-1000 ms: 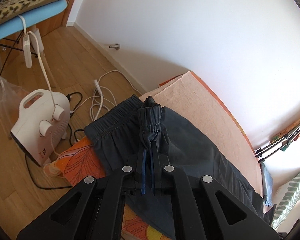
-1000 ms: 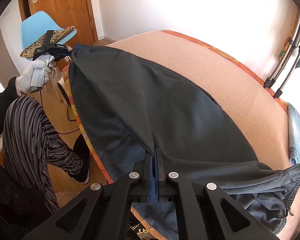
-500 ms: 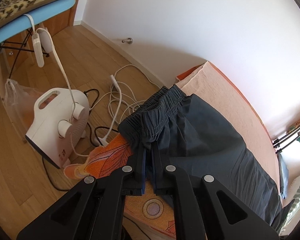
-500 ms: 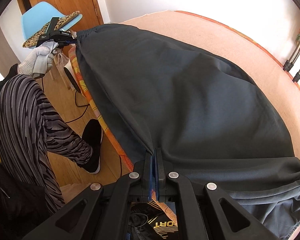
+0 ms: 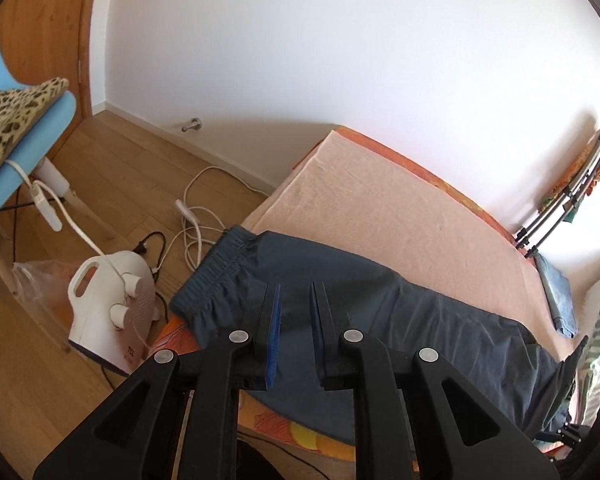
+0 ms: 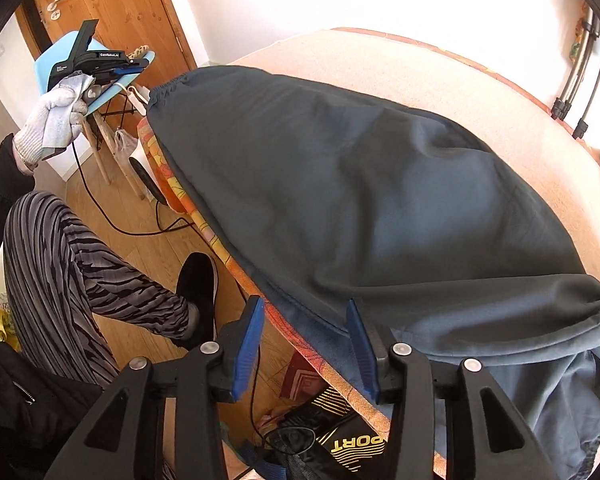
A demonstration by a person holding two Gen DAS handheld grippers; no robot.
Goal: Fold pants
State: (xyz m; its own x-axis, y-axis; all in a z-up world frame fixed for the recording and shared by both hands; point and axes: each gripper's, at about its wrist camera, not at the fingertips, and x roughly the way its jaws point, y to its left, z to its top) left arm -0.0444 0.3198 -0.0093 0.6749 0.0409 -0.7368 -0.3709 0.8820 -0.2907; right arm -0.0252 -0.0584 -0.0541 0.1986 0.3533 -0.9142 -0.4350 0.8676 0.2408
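Two grippers [image 5: 294, 312] [image 6: 306, 336] just opened, empty, pants [image 6: 360, 200] lengthwise along bed [image 5: 400, 216]

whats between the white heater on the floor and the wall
Left wrist view: white cables loop on the wood floor between the heater and the wall.

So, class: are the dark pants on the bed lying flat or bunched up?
Mostly flat: the pants lie spread along the bed, with only soft ripples and loose cloth at one end.

Right claw [image 6: 306, 344] just opened, pants [image 6: 380, 200] spread on bed [image 6: 480, 92].
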